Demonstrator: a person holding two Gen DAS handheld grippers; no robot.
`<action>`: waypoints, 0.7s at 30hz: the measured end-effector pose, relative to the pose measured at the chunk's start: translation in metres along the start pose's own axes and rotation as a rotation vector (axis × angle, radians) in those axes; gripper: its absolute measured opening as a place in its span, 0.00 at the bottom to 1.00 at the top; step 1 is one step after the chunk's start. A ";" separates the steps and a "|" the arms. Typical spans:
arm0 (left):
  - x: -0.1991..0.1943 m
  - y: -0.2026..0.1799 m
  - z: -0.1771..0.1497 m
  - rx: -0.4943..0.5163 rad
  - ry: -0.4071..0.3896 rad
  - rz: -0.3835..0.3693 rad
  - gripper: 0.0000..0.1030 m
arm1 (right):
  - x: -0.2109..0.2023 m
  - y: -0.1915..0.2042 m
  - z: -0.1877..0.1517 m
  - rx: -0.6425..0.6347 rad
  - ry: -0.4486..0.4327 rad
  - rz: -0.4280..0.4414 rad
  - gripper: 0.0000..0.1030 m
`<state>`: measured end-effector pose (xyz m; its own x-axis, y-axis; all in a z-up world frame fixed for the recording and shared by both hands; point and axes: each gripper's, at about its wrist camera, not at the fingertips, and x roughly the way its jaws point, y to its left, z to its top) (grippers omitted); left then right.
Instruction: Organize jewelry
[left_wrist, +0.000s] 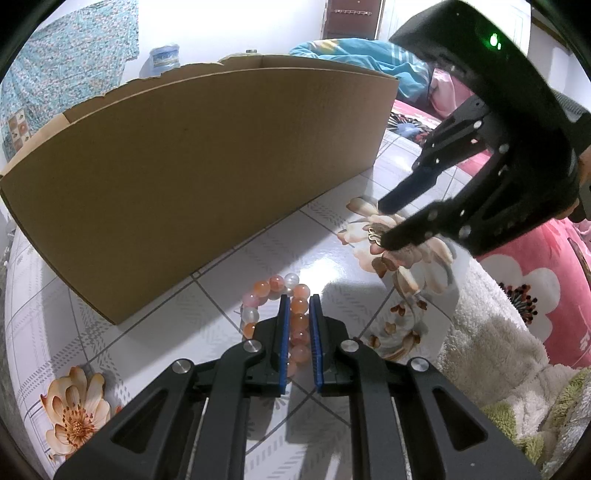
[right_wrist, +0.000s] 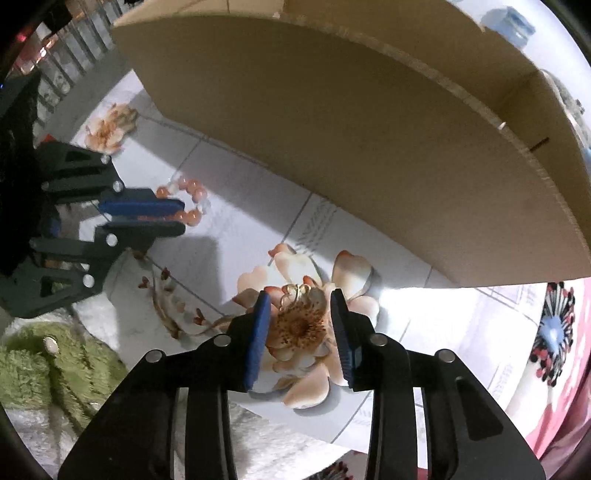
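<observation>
A bracelet of orange, pink and white beads (left_wrist: 275, 291) lies on the flower-patterned floor tiles before a cardboard box (left_wrist: 207, 162). My left gripper (left_wrist: 300, 301) is closed down on the bracelet's near side, with beads between its blue pads. It also shows in the right wrist view (right_wrist: 181, 216) with the bracelet (right_wrist: 192, 201). A small gold ring (right_wrist: 295, 291) lies on a printed flower. My right gripper (right_wrist: 299, 301) is open with the ring between its fingertips, low over the tile; it shows in the left wrist view (left_wrist: 382, 221) over the ring (left_wrist: 373, 233).
The cardboard box (right_wrist: 351, 129) stands open-topped just behind both pieces. A white and green fluffy rug (left_wrist: 509, 369) lies at the near right. Pink flowered bedding (left_wrist: 535, 288) and a blue blanket (left_wrist: 369, 55) lie beyond. A water jug (left_wrist: 164, 59) stands behind the box.
</observation>
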<state>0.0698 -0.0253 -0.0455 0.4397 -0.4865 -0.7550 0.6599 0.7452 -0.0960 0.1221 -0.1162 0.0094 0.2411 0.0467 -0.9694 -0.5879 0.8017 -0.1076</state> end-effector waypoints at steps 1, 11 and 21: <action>0.000 0.000 0.000 0.000 0.000 -0.001 0.10 | 0.006 0.004 0.001 -0.004 0.007 0.004 0.31; 0.000 0.000 0.000 0.002 0.000 0.001 0.10 | 0.012 0.004 0.019 0.014 0.015 0.030 0.13; 0.001 0.000 -0.001 0.003 0.001 0.000 0.10 | 0.002 -0.001 0.012 0.021 0.008 0.029 0.13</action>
<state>0.0697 -0.0258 -0.0466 0.4393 -0.4860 -0.7555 0.6614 0.7441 -0.0940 0.1326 -0.1100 0.0098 0.2182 0.0657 -0.9737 -0.5785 0.8122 -0.0749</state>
